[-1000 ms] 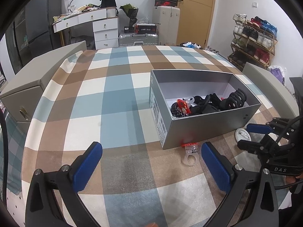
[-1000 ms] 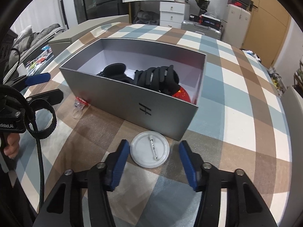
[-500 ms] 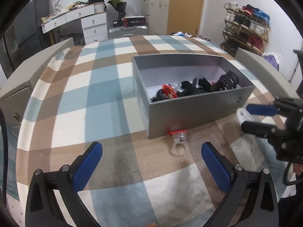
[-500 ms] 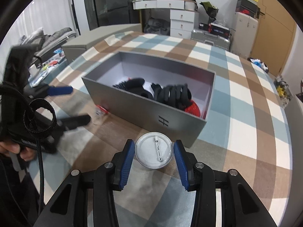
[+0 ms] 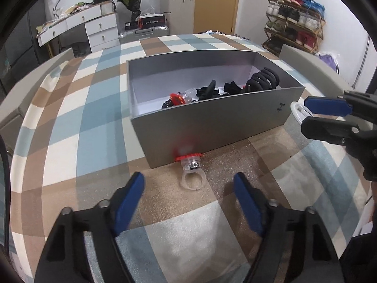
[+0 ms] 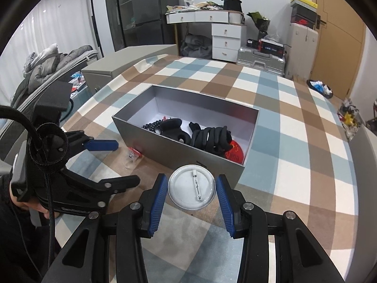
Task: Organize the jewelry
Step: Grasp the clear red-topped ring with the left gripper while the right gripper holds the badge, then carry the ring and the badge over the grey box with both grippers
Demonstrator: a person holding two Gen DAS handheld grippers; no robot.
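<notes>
Nearest the left wrist camera, the left tongs [image 5: 188, 195] are closing, narrower than a second ago, with the clear plastic ring [image 5: 191, 175] lying between the pads but not yet touched; it rests flat on the checked cloth of the bench [image 5: 70, 122], its red top just against the front wall of the grey box [image 5: 212, 129]. That narrowing reads as the start of a pick, so the ring looks to be the next piece bound for the box.

On the other side, the right tongs [image 6: 192, 192] are clenched on the round white badge [image 6: 192, 187], pin side up, and the badge now sits higher against the box's near wall than before (it appears lifted clear of the cloth, though I cannot be sure).

Farther off, inside the box, black hair claws [image 6: 209, 139] and a red piece [image 5: 176, 99] already lie gathered.
</notes>
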